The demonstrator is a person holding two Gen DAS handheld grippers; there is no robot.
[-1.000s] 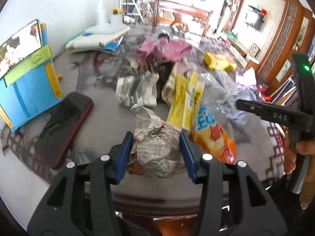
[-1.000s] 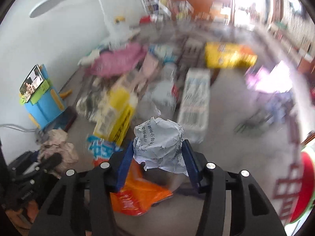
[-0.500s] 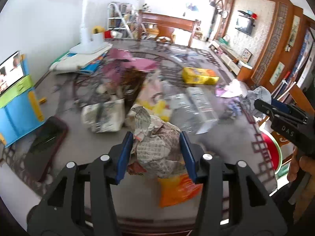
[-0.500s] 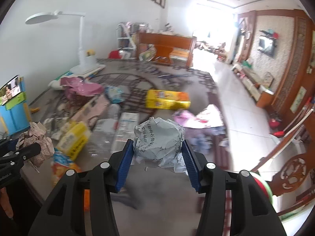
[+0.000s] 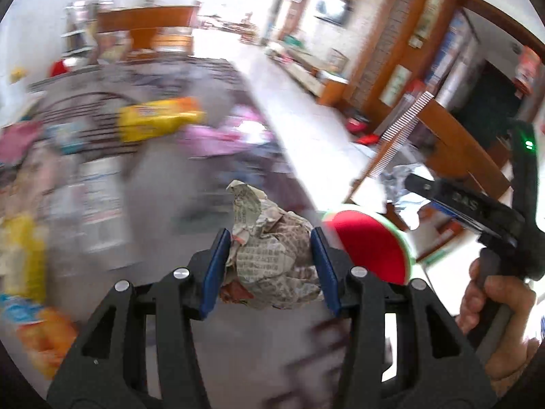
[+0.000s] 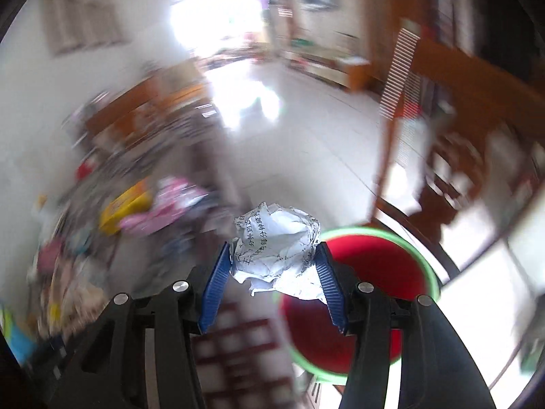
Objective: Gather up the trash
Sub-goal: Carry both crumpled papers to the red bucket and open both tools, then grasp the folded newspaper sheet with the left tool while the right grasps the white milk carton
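My left gripper is shut on a crumpled newspaper ball, held above the right edge of the grey table. My right gripper is shut on a crumpled white paper ball with printed characters. A round bin with a red inside and a green rim sits just right of and below the right gripper. In the left wrist view the same bin shows beside the newspaper ball, and the right gripper with its white paper is at the far right, gripped by a hand.
Blurred litter covers the table: a yellow packet, pink wrappers, an orange snack bag. Beyond the table edge lie pale floor tiles, a wooden chair and wooden furniture along the right wall.
Both grippers have swung to the right, off the middle of the table toward its right edge. The red bin has come into view beside them. Each still holds its paper ball.
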